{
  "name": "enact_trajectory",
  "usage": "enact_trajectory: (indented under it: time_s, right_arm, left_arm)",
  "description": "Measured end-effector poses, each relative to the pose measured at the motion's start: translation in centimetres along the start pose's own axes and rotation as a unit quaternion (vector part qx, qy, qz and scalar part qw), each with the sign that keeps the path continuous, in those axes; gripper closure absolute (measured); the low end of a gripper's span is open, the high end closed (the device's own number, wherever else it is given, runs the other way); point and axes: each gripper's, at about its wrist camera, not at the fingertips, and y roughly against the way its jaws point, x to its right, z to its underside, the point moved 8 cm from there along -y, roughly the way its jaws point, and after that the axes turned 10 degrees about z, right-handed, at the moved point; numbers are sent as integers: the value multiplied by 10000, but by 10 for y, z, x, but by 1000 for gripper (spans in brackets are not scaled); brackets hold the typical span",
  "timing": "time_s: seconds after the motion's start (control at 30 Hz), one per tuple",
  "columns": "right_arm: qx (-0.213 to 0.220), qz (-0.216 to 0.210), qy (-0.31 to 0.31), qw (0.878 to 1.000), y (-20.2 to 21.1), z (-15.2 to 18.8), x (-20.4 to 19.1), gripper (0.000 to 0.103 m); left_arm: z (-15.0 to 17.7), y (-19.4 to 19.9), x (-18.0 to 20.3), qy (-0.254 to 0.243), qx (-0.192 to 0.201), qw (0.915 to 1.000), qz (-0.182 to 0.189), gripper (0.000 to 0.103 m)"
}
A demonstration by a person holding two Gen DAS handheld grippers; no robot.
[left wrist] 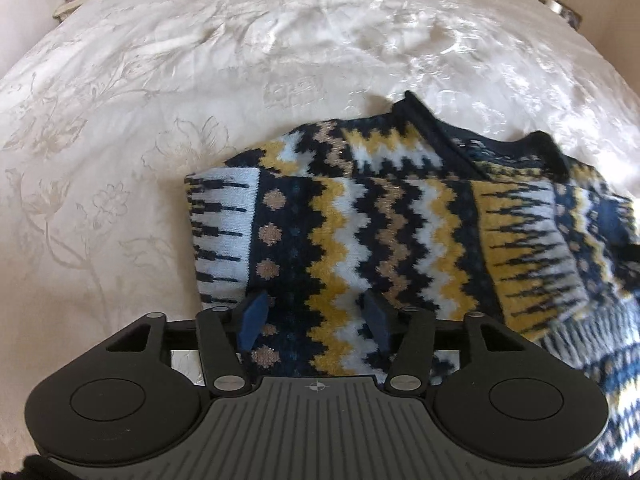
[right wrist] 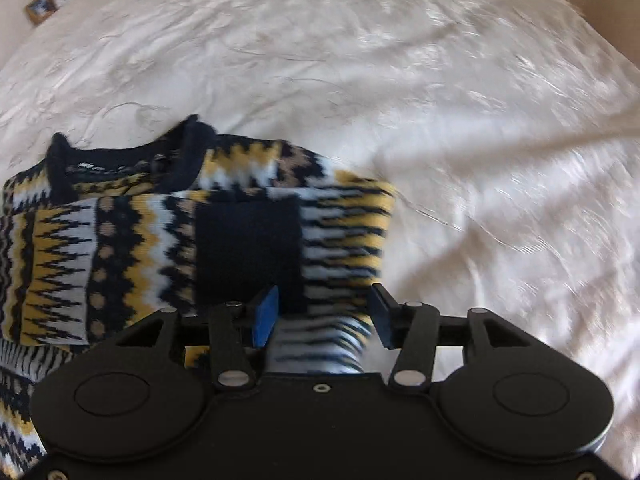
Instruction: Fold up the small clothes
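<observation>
**Left-wrist and right-wrist views: both grippers parted over the sweater**

Left-wrist view first: my left gripper hangs low over the patterned sweater, its two blue pads spread apart with nothing pinched between them. The knit runs under and ahead of my fingers, and most of it spreads off to my right. To my left only the white floral bedspread shows. A sleeve lies folded across the body, its pale striped end just ahead and left of my left pad. The dark neckline sits farther ahead and to the right.

Right-wrist view, somewhat blurred: my right gripper is likewise released, pads wide apart. The sweater lies mostly to my left and ahead. A dark navy cuff rests on it directly ahead of my left pad, and striped knit passes beneath the gap between my fingers. The collar is ahead and far left. To my right, the bedspread is all I see.
</observation>
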Motion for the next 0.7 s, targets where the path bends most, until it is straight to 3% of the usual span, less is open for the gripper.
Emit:
enact_trajectory:
  time_s: [0.03,0.1,0.27,0.47,0.7]
  right_arm:
    - [56,-52,-63,10000,6,2,4,42]
    - [201,-230,-163,9994,22,9,12,29]
    - [379,-410,-355,9978,66,45,26,21]
    - [304,-615,-491,9964,106,113,24,7]
    - [-59,-987,-461,9940,127,192,13,4]
  left_arm:
    - [1,6,1,-17,19,10000,83,35]
    - [6,21,4,-23,146,9997,200,25]
    - [40,62,15,-69,263,9985,475,24]
    - [108,95,33,-322,15,9967,739,20]
    - [178,127,45,-401,-38,9969,679,16]
